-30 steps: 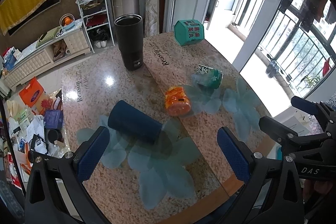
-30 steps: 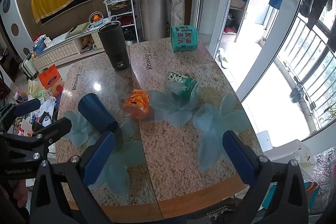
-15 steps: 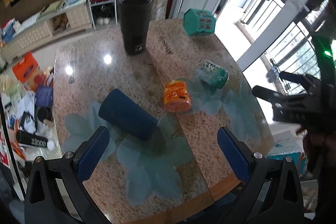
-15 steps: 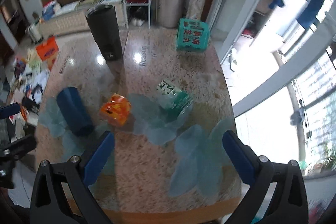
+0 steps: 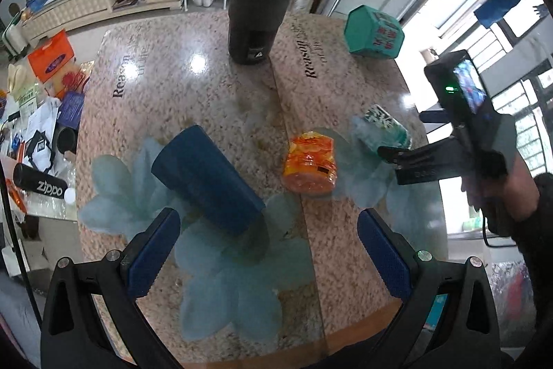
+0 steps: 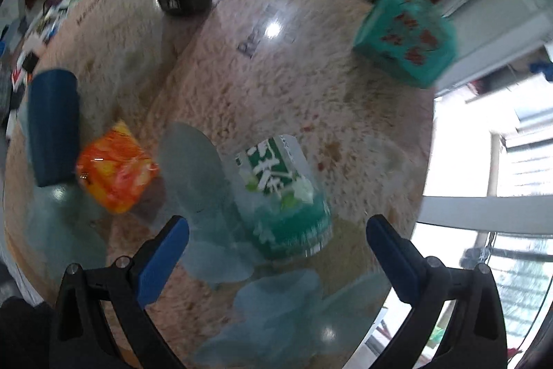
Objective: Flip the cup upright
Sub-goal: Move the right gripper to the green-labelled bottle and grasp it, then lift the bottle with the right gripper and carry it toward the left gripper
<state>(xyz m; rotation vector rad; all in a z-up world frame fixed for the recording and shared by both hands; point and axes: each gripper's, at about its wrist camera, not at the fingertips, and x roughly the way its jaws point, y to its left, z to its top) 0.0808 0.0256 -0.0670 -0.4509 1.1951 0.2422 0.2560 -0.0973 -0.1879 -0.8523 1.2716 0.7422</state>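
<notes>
A dark blue cup (image 5: 207, 178) lies on its side on the granite table (image 5: 166, 92), just ahead of my open, empty left gripper (image 5: 269, 255). It also shows at the left of the right wrist view (image 6: 52, 127). A green and white cup (image 6: 283, 192) lies on its side just ahead of my open, empty right gripper (image 6: 276, 255). In the left wrist view this cup (image 5: 383, 130) lies at the right, with the right gripper's body (image 5: 459, 134) held over it.
An orange packet (image 5: 309, 163) lies between the two cups. A tall black tumbler (image 5: 259, 2) stands upright at the back. A teal box (image 5: 375, 31) sits at the back right. The table's wooden edge (image 5: 376, 320) is near me. Clutter covers the floor at the left.
Both grippers have moved forward and down toward the table. The right gripper has closed in on the green and white cup. Nothing on the table has moved.
</notes>
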